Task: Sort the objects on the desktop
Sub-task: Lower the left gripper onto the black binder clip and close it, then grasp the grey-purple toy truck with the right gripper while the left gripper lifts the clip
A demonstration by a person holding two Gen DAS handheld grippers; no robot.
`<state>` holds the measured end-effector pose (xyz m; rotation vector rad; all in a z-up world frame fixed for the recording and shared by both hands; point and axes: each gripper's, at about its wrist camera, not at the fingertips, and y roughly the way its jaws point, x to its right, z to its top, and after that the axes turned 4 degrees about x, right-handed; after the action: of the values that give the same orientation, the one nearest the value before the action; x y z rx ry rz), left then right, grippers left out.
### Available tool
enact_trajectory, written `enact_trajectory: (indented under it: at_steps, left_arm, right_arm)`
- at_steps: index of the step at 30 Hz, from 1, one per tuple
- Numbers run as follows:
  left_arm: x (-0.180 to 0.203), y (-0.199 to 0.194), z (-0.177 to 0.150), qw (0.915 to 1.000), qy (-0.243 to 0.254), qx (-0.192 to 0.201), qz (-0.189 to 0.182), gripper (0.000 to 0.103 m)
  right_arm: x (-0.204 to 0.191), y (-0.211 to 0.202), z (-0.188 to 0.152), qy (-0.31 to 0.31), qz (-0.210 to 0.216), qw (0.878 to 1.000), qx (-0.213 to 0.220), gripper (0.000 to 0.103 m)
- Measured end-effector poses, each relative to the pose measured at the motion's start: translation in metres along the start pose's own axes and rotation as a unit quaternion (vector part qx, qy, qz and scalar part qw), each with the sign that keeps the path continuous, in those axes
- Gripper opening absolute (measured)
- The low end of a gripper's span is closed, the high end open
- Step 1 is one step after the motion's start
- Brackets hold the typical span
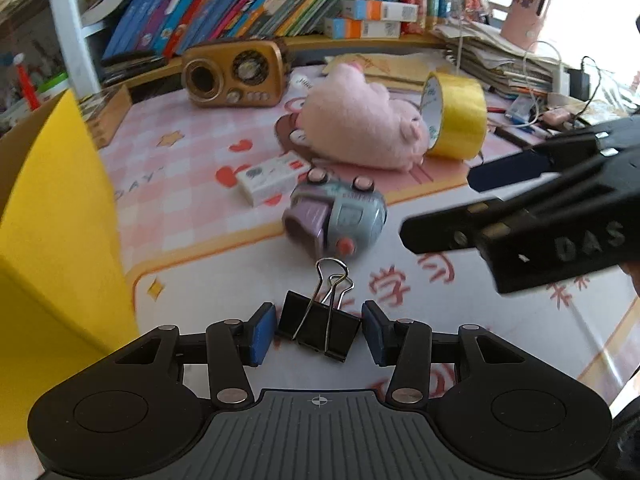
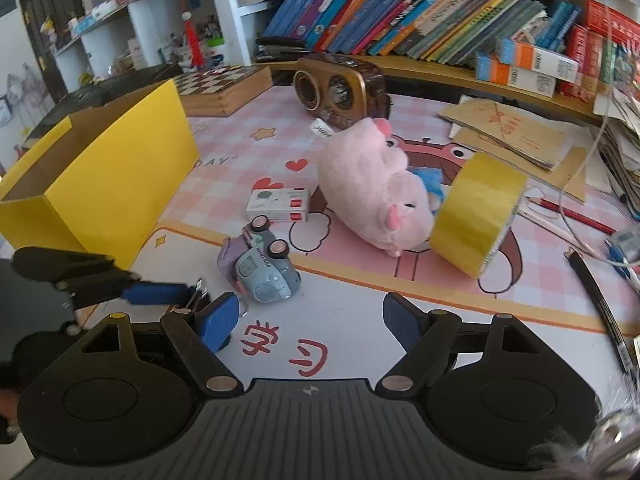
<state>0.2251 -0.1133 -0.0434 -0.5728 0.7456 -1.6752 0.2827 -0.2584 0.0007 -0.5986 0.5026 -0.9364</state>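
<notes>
A black binder clip (image 1: 316, 330) lies on the desk mat (image 1: 460, 328) with its wire handles pointing away. My left gripper (image 1: 318, 330) is shut on it, a blue pad against each side. In the right wrist view one left finger (image 2: 156, 294) and a bit of the clip (image 2: 200, 294) show at the lower left. My right gripper (image 2: 310, 322) hovers open over the mat with nothing between its pads; it reaches in from the right as the right gripper (image 1: 438, 206). A grey-blue toy car (image 1: 336, 216) (image 2: 260, 268) lies tipped just beyond the clip.
An open yellow box (image 1: 56, 240) (image 2: 108, 184) stands at the left. Beyond the car lie a small white carton (image 2: 278, 204), a pink plush pig (image 2: 372, 192) and a yellow tape roll (image 2: 476, 224). A radio (image 2: 340, 88), a chessboard box (image 2: 224, 88) and book shelves stand behind.
</notes>
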Motion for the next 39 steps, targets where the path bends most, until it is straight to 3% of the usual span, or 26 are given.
enact_trajectory:
  at_steps: [3, 6, 13, 16, 18, 19, 24, 31, 34, 39]
  left_arm:
    - [0.002, -0.005, -0.005, 1.0, 0.007, -0.002, 0.004, 0.051]
    - [0.004, -0.006, -0.005, 0.9993, 0.037, 0.002, -0.004, 0.066]
    - [0.0, 0.001, -0.004, 0.9953, 0.08, 0.017, -0.053, 0.067]
    - [-0.009, 0.002, -0.004, 0.9946, 0.067, 0.019, -0.077, 0.062]
    - [-0.012, 0.001, -0.005, 0.9945, 0.068, 0.023, -0.076, 0.052]
    - [-0.015, 0.0, -0.005, 0.995, 0.065, 0.024, -0.072, 0.04]
    - [-0.026, -0.012, -0.009, 0.997, 0.013, 0.026, -0.072, 0.04]
    - [-0.025, -0.046, -0.022, 0.9961, -0.073, 0.036, -0.034, 0.04]
    - [-0.019, -0.056, -0.025, 0.9958, -0.082, 0.033, -0.022, 0.04]
    - [-0.015, -0.072, -0.024, 0.994, -0.097, 0.049, -0.014, 0.04]
  right_arm:
    - [-0.004, 0.005, 0.002, -0.012, 0.007, 1.0, -0.001, 0.079]
    - [-0.007, 0.008, 0.005, -0.019, 0.011, 1.0, -0.001, 0.079]
    - [-0.006, 0.007, 0.004, -0.021, 0.007, 1.0, -0.006, 0.079]
    - [-0.006, 0.006, 0.003, -0.024, 0.011, 1.0, -0.01, 0.079]
    - [-0.007, 0.007, 0.004, -0.032, 0.017, 0.999, -0.012, 0.079]
    - [-0.008, 0.008, 0.005, -0.038, 0.021, 0.999, -0.013, 0.079]
    - [-0.015, 0.024, 0.012, -0.079, 0.041, 0.996, -0.021, 0.079]
    - [-0.025, 0.054, 0.02, -0.146, 0.059, 0.987, -0.041, 0.079]
    - [-0.027, 0.065, 0.021, -0.155, 0.064, 0.985, -0.049, 0.07]
    - [-0.026, 0.075, 0.021, -0.153, 0.07, 0.985, -0.048, 0.044]
